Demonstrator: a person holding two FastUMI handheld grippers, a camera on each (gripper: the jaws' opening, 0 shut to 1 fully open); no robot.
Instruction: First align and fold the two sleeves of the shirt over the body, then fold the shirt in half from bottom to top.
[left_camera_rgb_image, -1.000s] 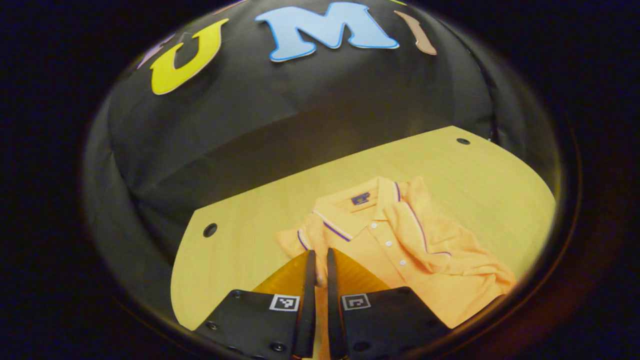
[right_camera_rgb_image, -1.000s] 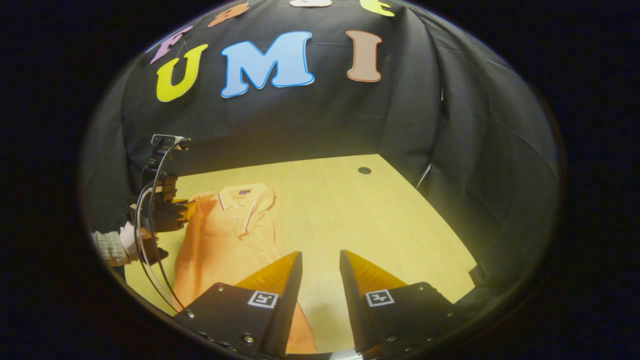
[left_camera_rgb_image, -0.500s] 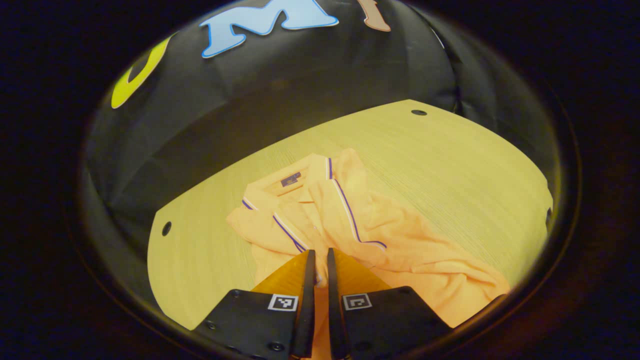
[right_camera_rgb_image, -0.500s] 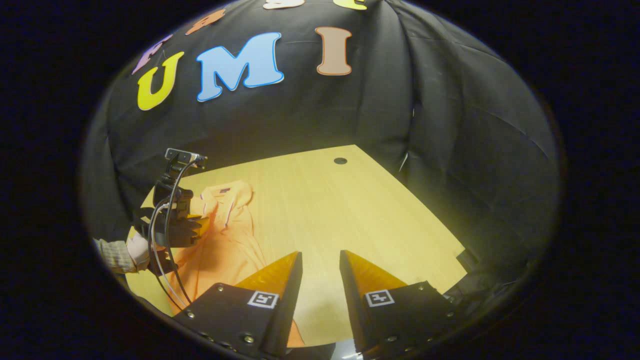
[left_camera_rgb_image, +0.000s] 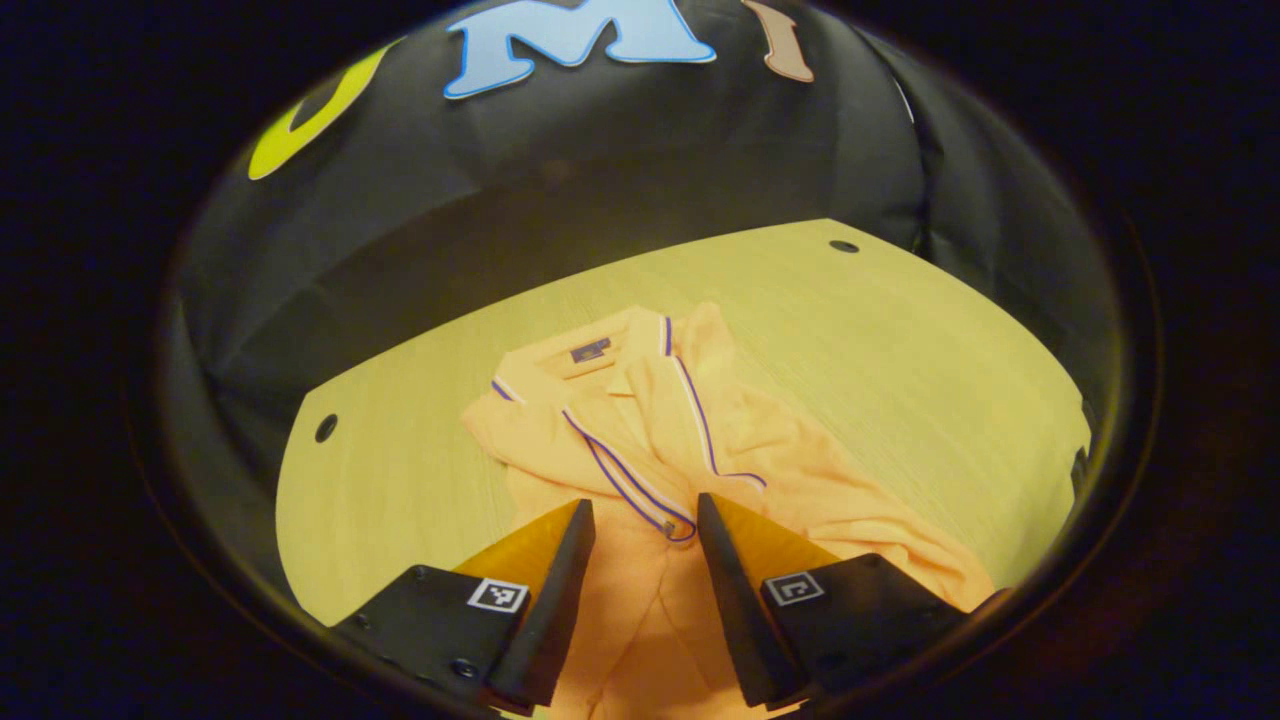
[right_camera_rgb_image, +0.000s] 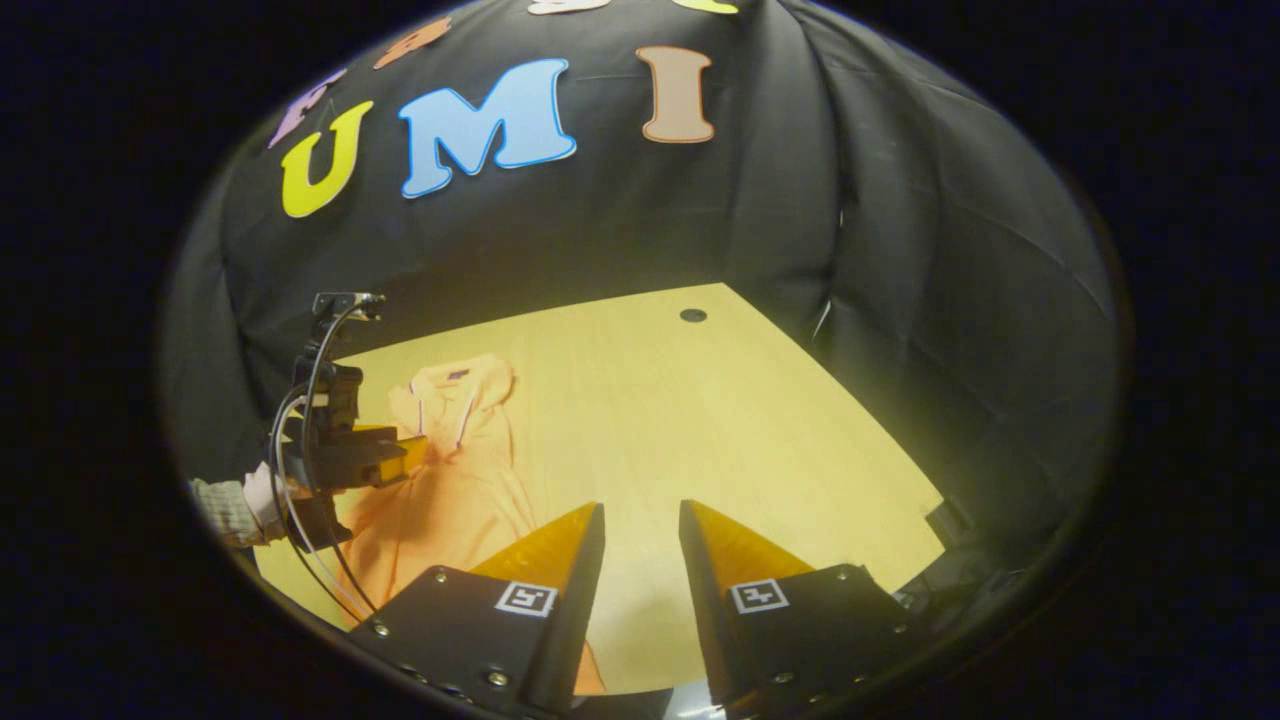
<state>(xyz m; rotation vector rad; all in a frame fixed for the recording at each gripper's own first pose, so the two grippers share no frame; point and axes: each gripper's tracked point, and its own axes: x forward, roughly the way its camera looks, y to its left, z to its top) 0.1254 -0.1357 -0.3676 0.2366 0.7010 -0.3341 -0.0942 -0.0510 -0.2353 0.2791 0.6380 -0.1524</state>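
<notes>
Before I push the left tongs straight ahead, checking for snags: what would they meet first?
Probably the orange polo shirt: its folded-over sleeve cuff lies just ahead of the open left tongs, though depth is unclear.

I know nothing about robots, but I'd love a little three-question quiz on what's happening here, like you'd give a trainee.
1. True or false: the left gripper has its fingers apart above the orange shirt.
2. Which sleeves lie folded over the shirt's body? A) none B) one C) both
3. Fill in: the right gripper hangs open over the bare wooden ____.

Key: 1 true. 2 C. 3 table.
</notes>
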